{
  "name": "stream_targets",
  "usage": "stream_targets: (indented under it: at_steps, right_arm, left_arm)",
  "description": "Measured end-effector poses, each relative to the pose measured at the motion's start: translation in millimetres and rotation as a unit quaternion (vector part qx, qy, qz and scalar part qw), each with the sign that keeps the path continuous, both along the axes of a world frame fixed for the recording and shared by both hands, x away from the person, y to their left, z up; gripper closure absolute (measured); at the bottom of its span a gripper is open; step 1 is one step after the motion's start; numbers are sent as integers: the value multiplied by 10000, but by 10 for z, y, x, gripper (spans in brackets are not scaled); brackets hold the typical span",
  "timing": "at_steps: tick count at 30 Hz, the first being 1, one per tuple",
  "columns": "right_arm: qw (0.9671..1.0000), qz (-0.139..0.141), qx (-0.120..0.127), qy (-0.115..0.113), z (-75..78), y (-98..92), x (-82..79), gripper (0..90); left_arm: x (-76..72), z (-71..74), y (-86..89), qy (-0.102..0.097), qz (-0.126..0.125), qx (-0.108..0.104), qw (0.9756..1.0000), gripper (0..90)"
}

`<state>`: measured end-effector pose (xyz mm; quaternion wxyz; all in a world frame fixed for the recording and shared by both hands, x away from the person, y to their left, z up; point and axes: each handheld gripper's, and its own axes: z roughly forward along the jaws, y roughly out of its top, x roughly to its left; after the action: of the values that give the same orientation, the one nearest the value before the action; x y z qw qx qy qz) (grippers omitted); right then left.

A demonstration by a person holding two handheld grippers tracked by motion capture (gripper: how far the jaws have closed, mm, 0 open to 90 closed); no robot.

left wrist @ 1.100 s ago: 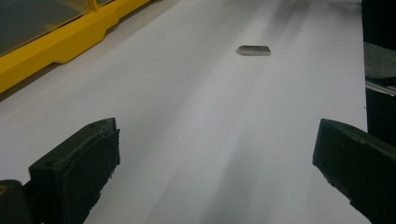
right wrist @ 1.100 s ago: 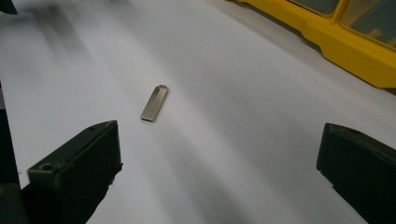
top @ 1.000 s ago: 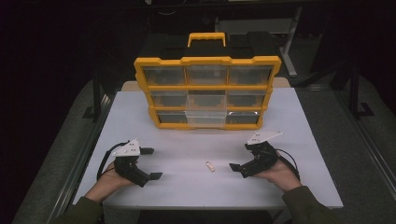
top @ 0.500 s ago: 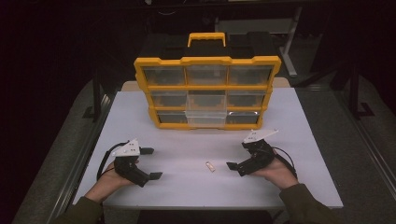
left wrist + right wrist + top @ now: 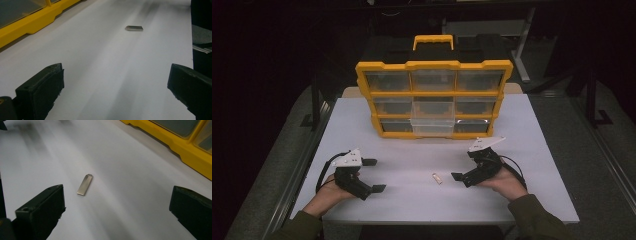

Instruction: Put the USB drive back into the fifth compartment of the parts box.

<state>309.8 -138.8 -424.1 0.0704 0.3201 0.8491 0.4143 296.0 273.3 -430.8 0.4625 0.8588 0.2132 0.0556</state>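
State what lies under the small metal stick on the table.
The metal stick lies flat on the bare white table. Nothing else shows beneath it; its underside is hidden.

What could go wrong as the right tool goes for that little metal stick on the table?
The metal stick is thin and lies flat on the smooth white table, so the open right tool may scrape or push it away rather than grip it. In the right gripper view it sits off-centre, near one jaw, so closing now could nudge it sideways. The middle drawer of the yellow organizer juts out and could snag a tool.
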Motion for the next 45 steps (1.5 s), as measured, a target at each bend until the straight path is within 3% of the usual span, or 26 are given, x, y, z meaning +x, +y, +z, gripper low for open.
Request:
stream_targets:
  at_steps: [45]
  right_arm:
    - [9994, 312, -128, 15, 38, 291, 117, 0]
  left_arm:
    - [-17, -12, -9, -24, -51, -1, 10000, 0]
